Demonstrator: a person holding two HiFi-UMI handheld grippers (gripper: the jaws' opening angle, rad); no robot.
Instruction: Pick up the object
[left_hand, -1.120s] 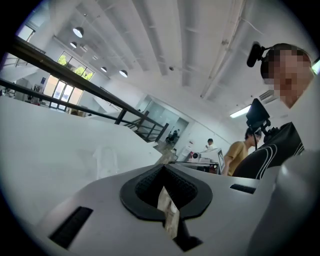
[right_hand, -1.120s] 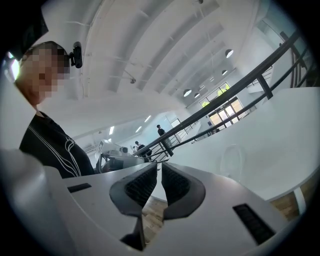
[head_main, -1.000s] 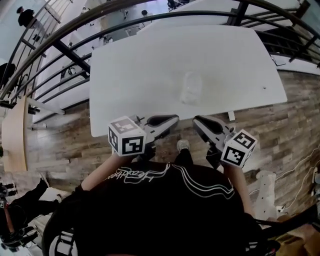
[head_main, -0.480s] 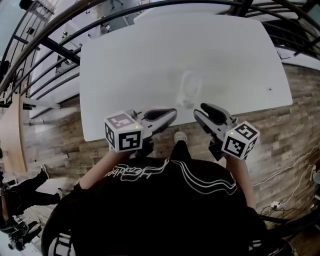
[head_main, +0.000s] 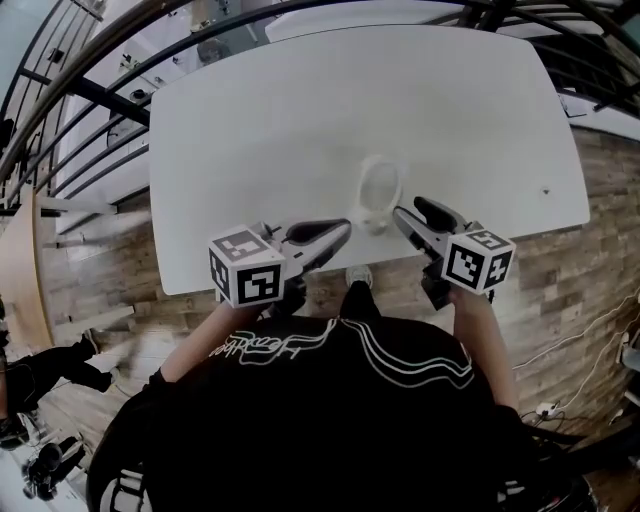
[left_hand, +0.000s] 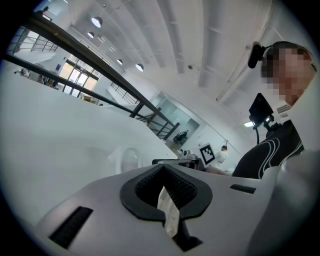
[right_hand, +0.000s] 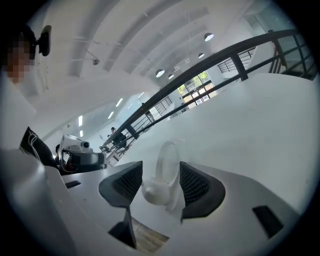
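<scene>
A clear plastic cup (head_main: 378, 190) lies on its side near the front edge of the white table (head_main: 250, 120). My right gripper (head_main: 412, 214) sits just right of the cup's base, over the table edge. In the right gripper view its jaws are opening, and the cup (right_hand: 165, 172) shows between the dark pads (right_hand: 196, 184) without either one pressing on it. My left gripper (head_main: 342, 231) hovers at the table's front edge, left of the cup, shut with nothing in it. The left gripper view shows the cup (left_hand: 127, 160) ahead on the table.
Black railings (head_main: 100, 95) curve round the table's far and left sides. Wooden floor (head_main: 560, 260) lies below the front edge. A small dark speck (head_main: 546, 190) marks the table's right part. The person's shoe (head_main: 357, 275) shows between the grippers.
My right gripper has moved forward and left up to the cup's base, and its jaws have opened. The left gripper has hardly moved. The table sits closer in view.
</scene>
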